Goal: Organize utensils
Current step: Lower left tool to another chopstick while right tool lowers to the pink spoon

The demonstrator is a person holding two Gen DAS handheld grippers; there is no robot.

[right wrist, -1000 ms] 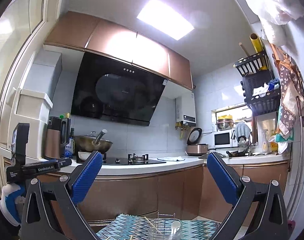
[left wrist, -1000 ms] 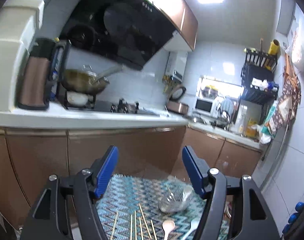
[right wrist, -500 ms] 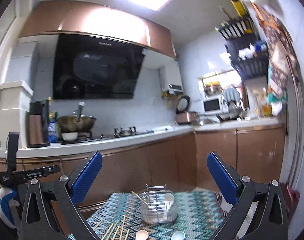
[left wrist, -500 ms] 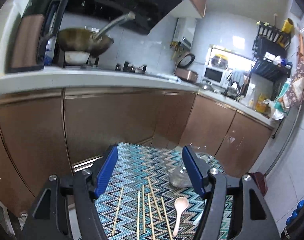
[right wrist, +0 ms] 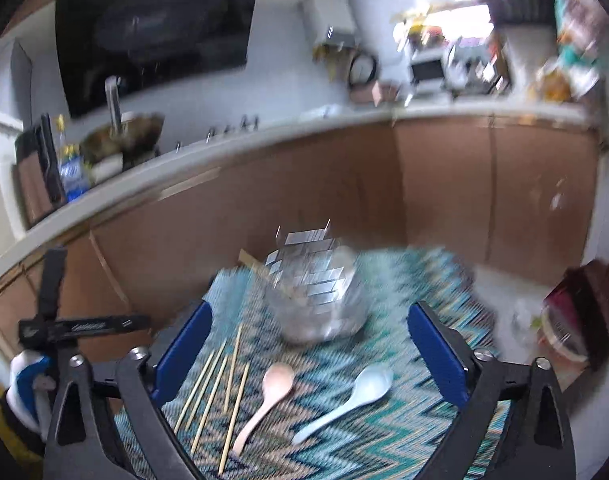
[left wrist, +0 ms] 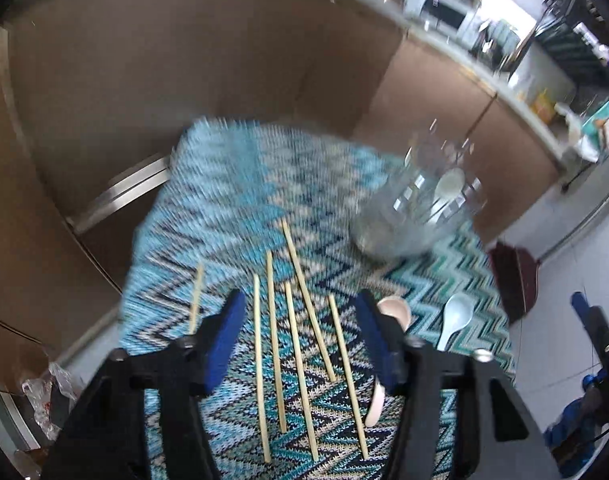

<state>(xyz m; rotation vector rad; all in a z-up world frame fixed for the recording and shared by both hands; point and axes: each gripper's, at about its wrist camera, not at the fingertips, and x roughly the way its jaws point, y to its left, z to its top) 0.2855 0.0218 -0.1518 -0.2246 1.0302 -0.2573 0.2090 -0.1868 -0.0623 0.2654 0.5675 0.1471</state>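
Note:
Several wooden chopsticks (left wrist: 292, 340) lie side by side on a blue zigzag-patterned table cloth (left wrist: 232, 200). They also show in the right wrist view (right wrist: 220, 384). A pink spoon (right wrist: 268, 396) and a pale blue spoon (right wrist: 348, 400) lie to their right. A shiny metal utensil holder (right wrist: 316, 296) stands behind them with a white spoon (left wrist: 448, 184) and a chopstick in it. My left gripper (left wrist: 300, 336) is open and empty above the chopsticks. My right gripper (right wrist: 308, 360) is open and empty above the spoons.
Brown kitchen cabinets (right wrist: 444, 184) and a white counter (right wrist: 264, 136) stand behind the small table. A dark red bin (left wrist: 512, 276) sits on the floor to the right. The left gripper's handle (right wrist: 76, 326) shows at the left in the right wrist view.
Both grippers have tilted down from the kitchen wall toward the table. The chopsticks and spoons now fill the lower part of both views. The jaws stay open.

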